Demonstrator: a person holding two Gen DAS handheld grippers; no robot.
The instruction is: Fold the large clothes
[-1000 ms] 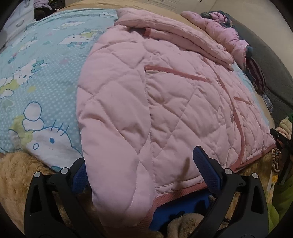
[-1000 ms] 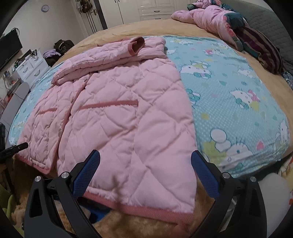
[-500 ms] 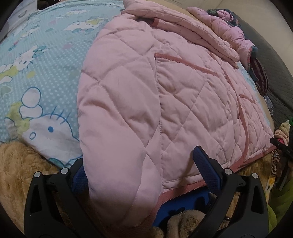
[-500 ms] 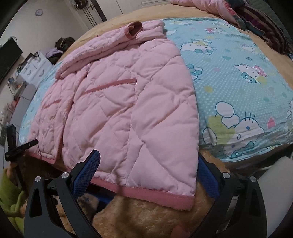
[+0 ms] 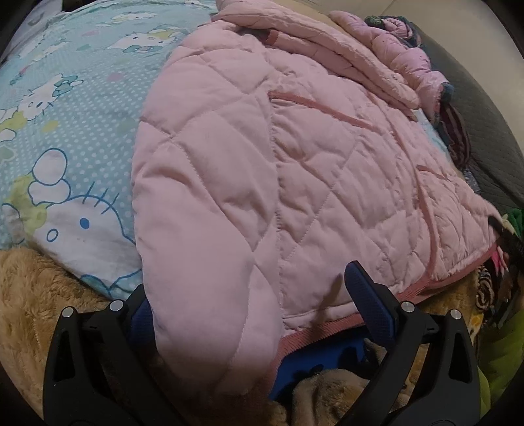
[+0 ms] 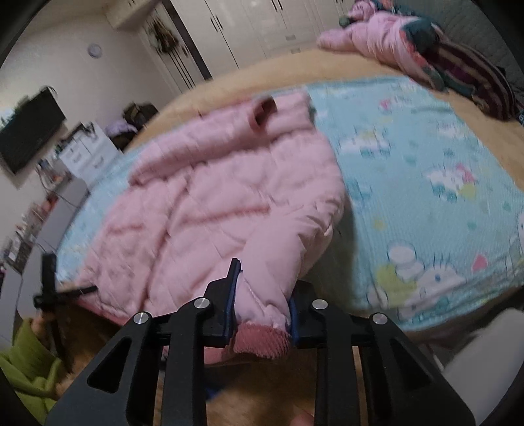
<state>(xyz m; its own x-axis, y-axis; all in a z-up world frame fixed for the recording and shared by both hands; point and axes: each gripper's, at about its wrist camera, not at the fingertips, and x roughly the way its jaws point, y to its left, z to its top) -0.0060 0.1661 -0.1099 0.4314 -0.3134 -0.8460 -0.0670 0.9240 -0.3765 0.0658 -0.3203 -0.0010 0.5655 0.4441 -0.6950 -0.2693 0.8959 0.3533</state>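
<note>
We've got the pink quilted jacket [image 5: 294, 170] spread out on the bed, its hem hanging over the near edge onto the fuzzy tan blanket [image 5: 29, 295]. Closest to us on the left side, the left gripper [image 5: 252, 301] has its jaws wide apart and just starting to close, with the jacket's near corner and its ribbed pink trim lying between the blue pads, and we can't see them pressing on the fabric. On the other side, the right gripper [image 6: 262, 314] is closing and already pinching the opposite corner of the hem: the bunched fabric and the ribbed edge [image 6: 262, 340] are squeezed between its pads and lifted off the bed, so that side of the jacket tents up toward the camera. That view is pretty blurred.

Under the jacket is the light blue cartoon-cat sheet [image 6: 425, 183], bare along both sides of the jacket. Further up, one sleeve is folded across the chest with its cuff [image 6: 263, 113] open toward us. Way at the far edge of the bed there's a heap of other clothes [image 6: 409, 42], pink puffy stuff plus something dark and striped. Past the bed we can make out white wardrobe doors [image 6: 249, 29] and a dark screen [image 6: 29, 131] on the wall
</note>
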